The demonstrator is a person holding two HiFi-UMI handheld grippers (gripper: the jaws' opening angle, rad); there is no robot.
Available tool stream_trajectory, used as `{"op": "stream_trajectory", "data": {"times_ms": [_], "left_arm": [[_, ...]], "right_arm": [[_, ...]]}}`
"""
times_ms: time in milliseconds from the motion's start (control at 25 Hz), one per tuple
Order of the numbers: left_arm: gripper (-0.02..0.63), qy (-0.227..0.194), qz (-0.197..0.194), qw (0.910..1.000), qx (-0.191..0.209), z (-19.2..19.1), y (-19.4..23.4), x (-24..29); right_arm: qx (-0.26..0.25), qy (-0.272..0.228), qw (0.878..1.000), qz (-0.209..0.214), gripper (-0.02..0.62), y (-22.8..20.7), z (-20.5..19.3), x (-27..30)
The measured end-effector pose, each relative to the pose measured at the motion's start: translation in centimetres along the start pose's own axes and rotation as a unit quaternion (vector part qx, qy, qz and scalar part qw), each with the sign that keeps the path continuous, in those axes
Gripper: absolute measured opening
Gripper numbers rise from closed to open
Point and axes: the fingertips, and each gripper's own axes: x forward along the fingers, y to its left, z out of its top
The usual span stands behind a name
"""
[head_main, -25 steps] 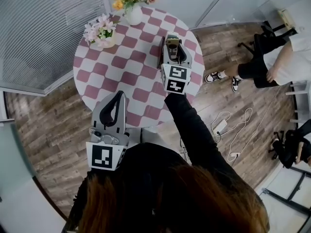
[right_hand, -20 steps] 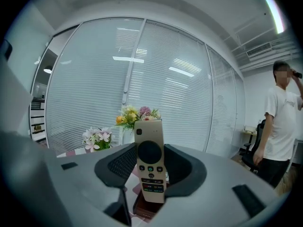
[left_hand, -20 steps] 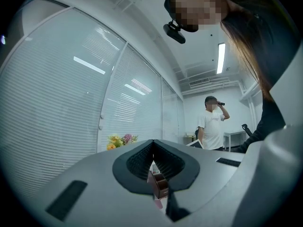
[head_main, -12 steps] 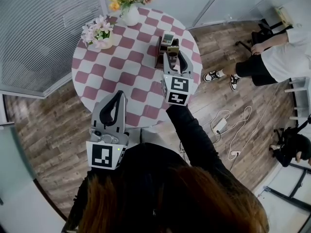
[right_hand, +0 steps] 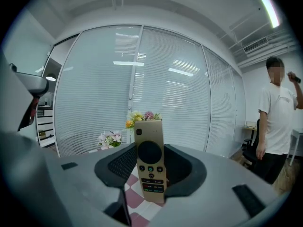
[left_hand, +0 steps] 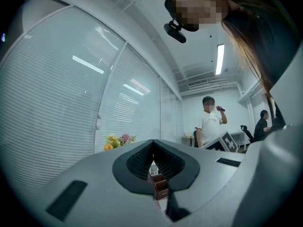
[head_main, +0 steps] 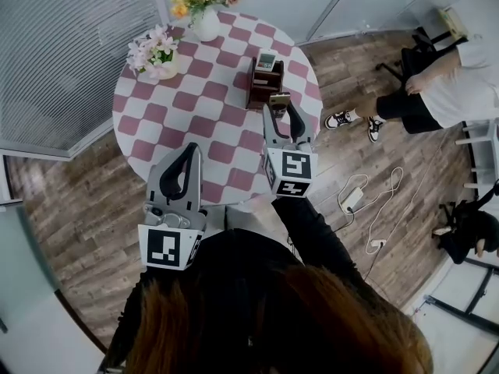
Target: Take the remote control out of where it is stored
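Notably, the right tongs [head_main: 281, 109] gripped the gold remote control [right_hand: 150, 167] upright over the checkered counter [head_main: 195, 115], near the wooden holder [head_main: 261, 80]. The left tongs [head_main: 189, 153] were pinched together, empty.

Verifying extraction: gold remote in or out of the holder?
Out: gold rectangular remote control sits clamped in right hand-held gripper, apart from brown wooden holder.

The holder [head_main: 258, 89] stands on the table [head_main: 195, 123], right of the flower pot [head_main: 161, 56].
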Motion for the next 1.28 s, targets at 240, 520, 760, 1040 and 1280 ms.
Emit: {"op": "stream_trajectory", "data": {"times_ms": [240,520,760,1040,1280], "left_arm": [[0.009,0.002,-0.004,1.0,-0.001,0.0,-0.2,0.2],[0.009,0.005,-0.006,1.0,-0.002,-0.3,-0.2,0.3],[0.009,0.004,-0.006,1.0,-0.002,-0.4,-0.2,0.3],[0.009,0.006,-0.005,1.0,-0.005,-0.5,-0.3,0.3],[0.009,0.007,-0.005,1.0,-0.005,-0.8,-0.4,0.3]], "right_arm": [[0.005,0.006,1.0,0.007,0.192,0.3,-0.6,-1.3],[0.01,0.022,0.999,0.023,0.192,1.4,-2.2,-2.6],[0.013,0.055,0.998,0.033,0.192,2.1,-4.8,-3.6],[0.016,0.096,0.994,0.048,0.192,2.2,-7.6,-4.1],[0.018,0.174,0.983,0.052,0.192,1.5,-11.9,-3.6]]}}
